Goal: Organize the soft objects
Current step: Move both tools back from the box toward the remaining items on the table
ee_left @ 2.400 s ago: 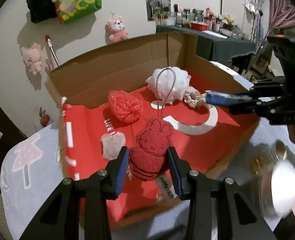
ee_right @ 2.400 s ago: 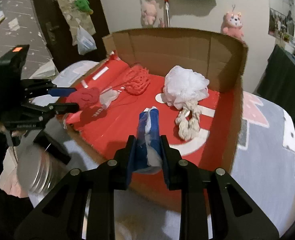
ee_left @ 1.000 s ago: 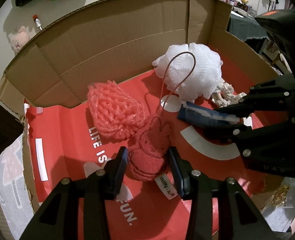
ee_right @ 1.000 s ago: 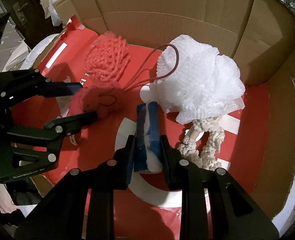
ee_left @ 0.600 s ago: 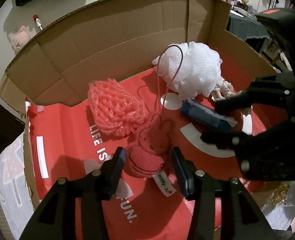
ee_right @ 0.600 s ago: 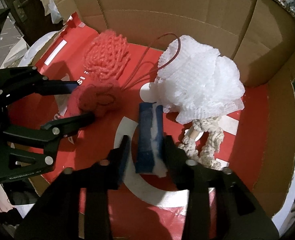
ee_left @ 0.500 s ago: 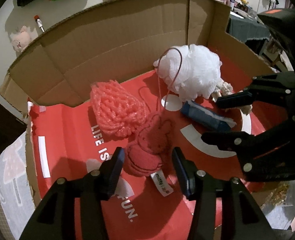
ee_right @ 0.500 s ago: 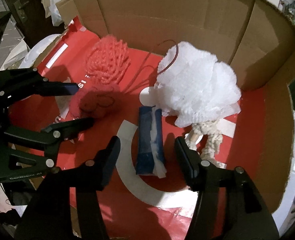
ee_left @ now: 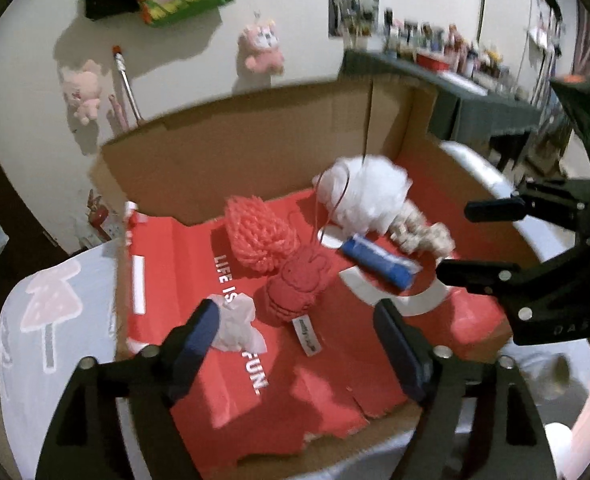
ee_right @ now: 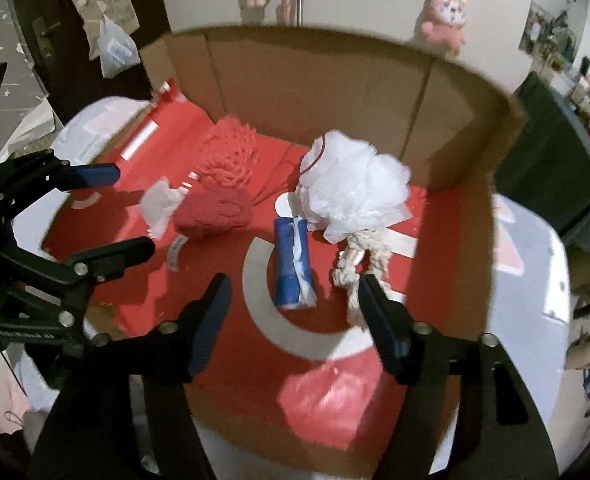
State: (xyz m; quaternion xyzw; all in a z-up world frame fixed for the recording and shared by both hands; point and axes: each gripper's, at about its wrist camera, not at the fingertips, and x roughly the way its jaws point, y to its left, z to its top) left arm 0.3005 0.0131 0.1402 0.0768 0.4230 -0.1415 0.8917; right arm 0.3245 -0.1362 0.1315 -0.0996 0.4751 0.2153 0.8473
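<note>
Opening over box | left tool, right tool spreading, empty | red plush, blue roll released | soft, light; pinch mid-body.

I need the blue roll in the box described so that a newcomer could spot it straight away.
Look inside the open cardboard box with the red liner. Near the middle of its floor, on the white ring print, lies the blue roll, just in front of the white mesh puff and beside the rope toy. It is the only blue, tube-shaped item, with white paper trailing along it.
</note>
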